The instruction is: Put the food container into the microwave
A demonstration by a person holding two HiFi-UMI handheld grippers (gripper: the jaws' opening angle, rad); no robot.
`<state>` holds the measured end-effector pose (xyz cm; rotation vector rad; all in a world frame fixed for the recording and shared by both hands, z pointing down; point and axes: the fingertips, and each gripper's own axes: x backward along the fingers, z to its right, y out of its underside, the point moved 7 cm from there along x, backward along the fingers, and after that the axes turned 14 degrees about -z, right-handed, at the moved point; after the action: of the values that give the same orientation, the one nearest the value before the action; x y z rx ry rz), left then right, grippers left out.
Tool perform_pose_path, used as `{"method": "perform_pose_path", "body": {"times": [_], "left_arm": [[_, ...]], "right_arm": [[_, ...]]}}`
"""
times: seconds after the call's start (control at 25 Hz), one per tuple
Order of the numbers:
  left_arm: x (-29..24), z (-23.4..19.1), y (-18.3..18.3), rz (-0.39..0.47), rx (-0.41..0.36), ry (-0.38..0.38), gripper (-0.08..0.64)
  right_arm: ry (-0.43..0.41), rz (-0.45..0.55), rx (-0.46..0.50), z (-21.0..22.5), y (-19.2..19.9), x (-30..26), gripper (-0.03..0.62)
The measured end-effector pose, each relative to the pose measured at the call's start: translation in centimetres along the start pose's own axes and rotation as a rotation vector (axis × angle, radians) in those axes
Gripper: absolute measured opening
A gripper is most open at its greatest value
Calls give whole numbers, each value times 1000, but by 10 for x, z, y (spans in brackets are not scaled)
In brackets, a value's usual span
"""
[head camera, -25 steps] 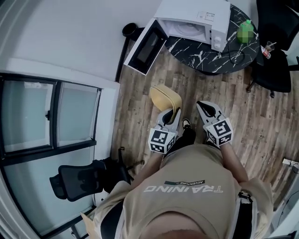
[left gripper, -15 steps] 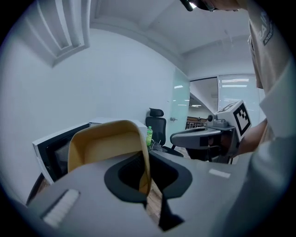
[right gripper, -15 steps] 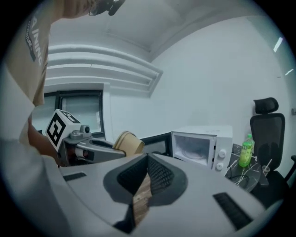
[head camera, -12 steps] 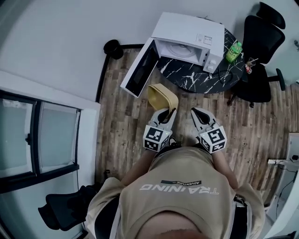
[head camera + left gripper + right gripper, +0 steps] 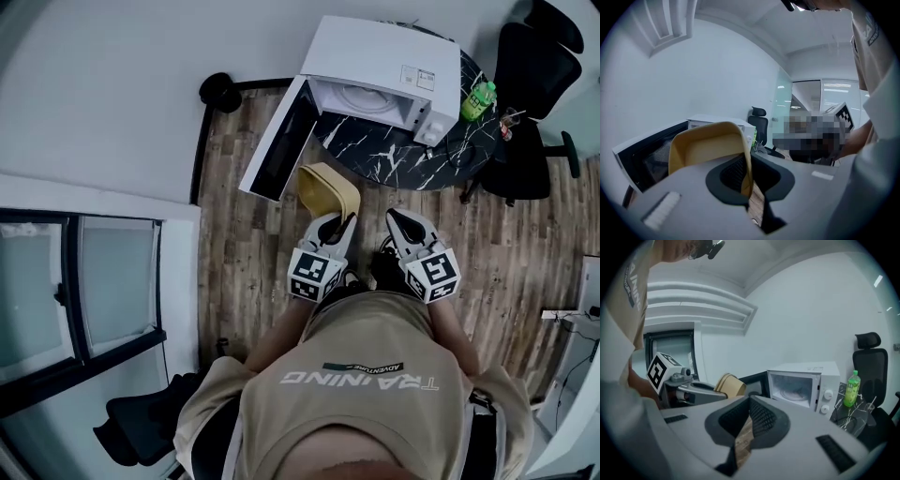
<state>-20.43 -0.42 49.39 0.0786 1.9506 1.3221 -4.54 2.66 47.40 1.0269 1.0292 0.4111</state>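
Note:
A yellow food container (image 5: 326,190) hangs tilted over the wood floor, in front of the white microwave (image 5: 375,61). The microwave's door (image 5: 277,141) swings open to the left and its chamber (image 5: 797,392) shows a glass turntable. My left gripper (image 5: 339,217) is shut on the container's wall (image 5: 746,164), which stands between the jaws in the left gripper view. My right gripper (image 5: 397,216) is shut on nothing, level with the left one and to its right. In the right gripper view the jaws (image 5: 745,432) are together and the container (image 5: 730,383) shows left of the microwave.
The microwave sits on a round black marble table (image 5: 394,159) with a green bottle (image 5: 481,97) and a cable beside it. A black office chair (image 5: 539,66) stands at the right. A black round object (image 5: 220,92) lies by the wall. A glass partition (image 5: 84,291) is on the left.
The view has shifted so the microwave and table sit nearer and more centred. Both grippers keep their pose, and the container stays in the left one.

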Motion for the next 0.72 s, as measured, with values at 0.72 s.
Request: {"method": "perform_pose_path", "body": {"times": [0.72], "left_arm": [[-130, -28, -105, -113, -20, -47, 31]], "right_arm": [[-47, 33, 42, 176, -39, -71, 11]]}}
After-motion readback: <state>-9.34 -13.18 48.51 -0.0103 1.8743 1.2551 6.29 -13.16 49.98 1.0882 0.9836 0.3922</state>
